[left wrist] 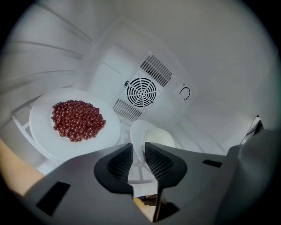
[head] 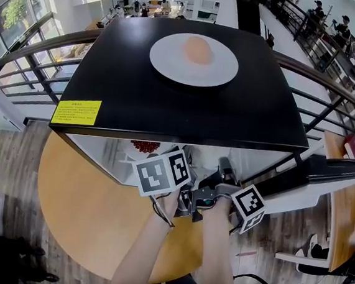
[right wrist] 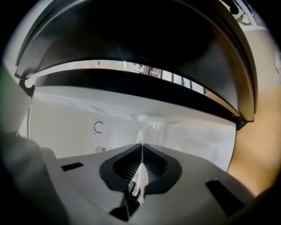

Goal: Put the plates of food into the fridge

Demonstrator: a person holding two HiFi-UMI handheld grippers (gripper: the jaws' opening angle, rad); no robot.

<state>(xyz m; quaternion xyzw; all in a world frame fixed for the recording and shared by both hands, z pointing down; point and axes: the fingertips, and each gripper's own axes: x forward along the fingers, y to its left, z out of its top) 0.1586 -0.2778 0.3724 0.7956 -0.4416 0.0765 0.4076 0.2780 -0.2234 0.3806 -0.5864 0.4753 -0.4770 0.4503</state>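
Note:
Inside the open fridge, a white plate [left wrist: 44,127] heaped with red beans [left wrist: 78,119] rests on the wire shelf at the left. My left gripper [left wrist: 138,160] is shut on the rim of a second white plate [left wrist: 139,134] carrying a pale round food [left wrist: 160,138], held inside the fridge to the right of the beans. My right gripper [right wrist: 141,165] is shut on a thin white edge, seemingly the same plate's rim. A third white plate [head: 172,66] with an orange bun [head: 198,49] sits on the black fridge top [head: 119,95]. Both marker cubes [head: 162,173] [head: 248,205] hover at the fridge opening.
The fridge's back wall has a round fan vent [left wrist: 141,91] and a dial [left wrist: 185,92]. Its door [head: 324,174] stands open to the right. The fridge stands on a round wooden table [head: 77,210] beside a railing [head: 29,61]. A yellow label [head: 75,111] marks the top's front left corner.

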